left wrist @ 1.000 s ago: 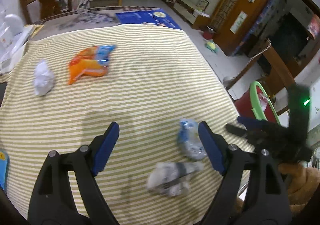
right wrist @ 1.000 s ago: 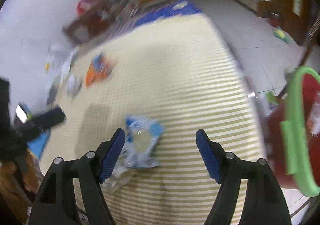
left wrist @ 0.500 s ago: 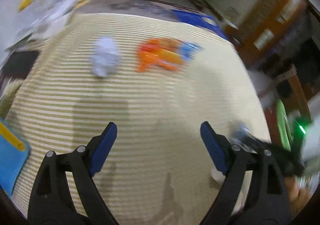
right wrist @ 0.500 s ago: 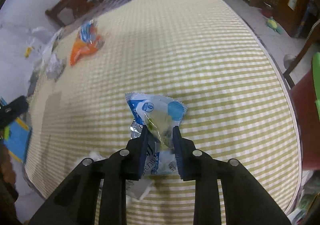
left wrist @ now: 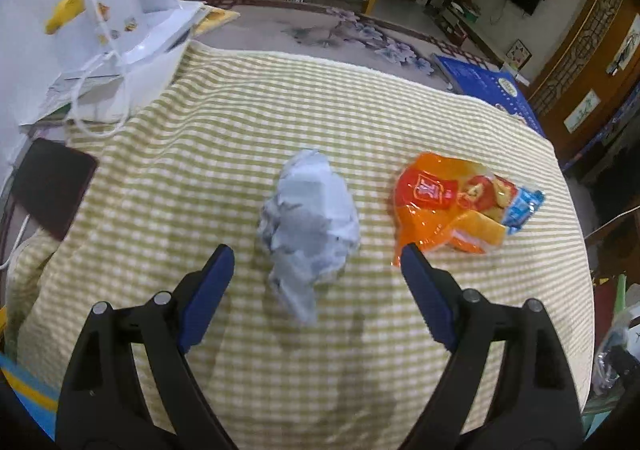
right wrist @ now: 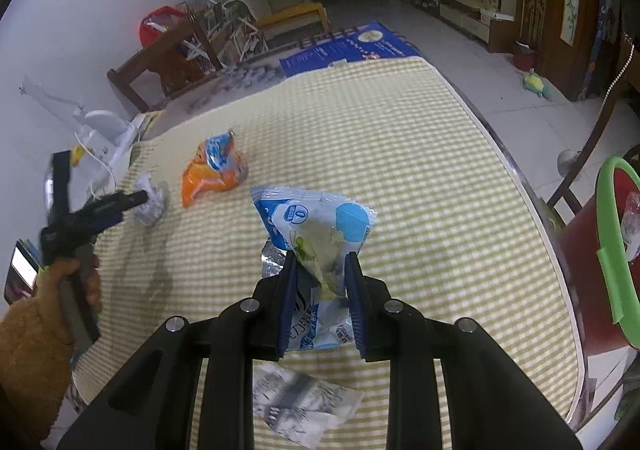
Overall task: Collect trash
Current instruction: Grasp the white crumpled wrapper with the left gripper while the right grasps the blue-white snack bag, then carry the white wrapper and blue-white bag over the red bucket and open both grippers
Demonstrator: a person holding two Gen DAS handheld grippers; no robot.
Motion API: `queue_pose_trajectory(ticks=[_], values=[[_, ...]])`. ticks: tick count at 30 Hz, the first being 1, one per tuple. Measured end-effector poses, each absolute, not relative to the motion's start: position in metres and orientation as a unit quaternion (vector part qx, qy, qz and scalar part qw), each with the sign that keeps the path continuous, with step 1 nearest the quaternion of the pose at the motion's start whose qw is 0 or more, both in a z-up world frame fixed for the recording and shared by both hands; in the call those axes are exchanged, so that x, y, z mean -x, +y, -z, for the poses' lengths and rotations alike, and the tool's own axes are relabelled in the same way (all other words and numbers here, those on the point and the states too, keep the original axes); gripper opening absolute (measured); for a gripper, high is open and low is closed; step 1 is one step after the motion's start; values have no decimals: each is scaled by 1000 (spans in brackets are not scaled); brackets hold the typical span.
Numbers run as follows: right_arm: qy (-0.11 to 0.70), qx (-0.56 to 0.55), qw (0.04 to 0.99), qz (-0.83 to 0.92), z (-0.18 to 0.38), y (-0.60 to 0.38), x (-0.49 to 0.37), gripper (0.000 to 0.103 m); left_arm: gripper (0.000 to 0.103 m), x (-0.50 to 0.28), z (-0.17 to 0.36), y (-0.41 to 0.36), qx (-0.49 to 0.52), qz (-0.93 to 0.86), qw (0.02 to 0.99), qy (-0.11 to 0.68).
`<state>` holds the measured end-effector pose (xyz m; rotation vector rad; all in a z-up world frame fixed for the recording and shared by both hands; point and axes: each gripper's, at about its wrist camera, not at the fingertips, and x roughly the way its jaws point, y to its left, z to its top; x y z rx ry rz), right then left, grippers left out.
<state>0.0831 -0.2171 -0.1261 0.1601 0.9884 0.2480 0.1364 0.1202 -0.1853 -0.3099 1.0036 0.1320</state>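
Note:
My right gripper (right wrist: pixel 320 264) is shut on a blue and white snack wrapper (right wrist: pixel 316 221), which hangs a little above the checked tablecloth (right wrist: pixel 400 153). A crumpled grey paper (right wrist: pixel 300 406) lies on the cloth under its fingers. My left gripper (left wrist: pixel 316 254) stands open just in front of a crumpled white paper ball (left wrist: pixel 308 221), whose lower end lies between the blue pads without touching them. An orange snack bag (left wrist: pixel 456 201) lies to the right of the ball. The right wrist view shows the left gripper (right wrist: pixel 136 199) by the paper ball (right wrist: pixel 150 205) and the orange bag (right wrist: pixel 216 169).
A red bin with a green rim (right wrist: pixel 612 250) stands off the table's right edge. A white appliance with a cord (left wrist: pixel 120 9) and a dark phone (left wrist: pixel 52 189) sit at the left side. Chairs (right wrist: pixel 168 61) and a blue mat (right wrist: pixel 348 45) lie beyond the far edge.
The right gripper has shut on the blue and white wrapper and lifted it. The left gripper has swung left from that wrapper to the white paper ball and dropped closer, still open.

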Motion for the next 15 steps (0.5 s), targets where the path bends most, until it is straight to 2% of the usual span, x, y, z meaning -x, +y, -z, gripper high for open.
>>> queue_pose_trajectory(ticks=[5,7,9,11,15], values=[[475,-75,867,-128,125,-210,-86,23,78,-150,195,118,153,-61,864,476],[480,-72,864,-130,127,-206,-88,23,73,-153,196,117,147,-64,867,472],[484,-70,862,-132,128,-204,-90,23,56,-153,195,117,145,-65,869,468],[487,-69,860,-136,130,-201,-93,23,48,-153,193,123,154,-62,871,462],[486,-62,859,-148,129,-194,-95,23,42,-149,188,131,175,-60,868,460]])
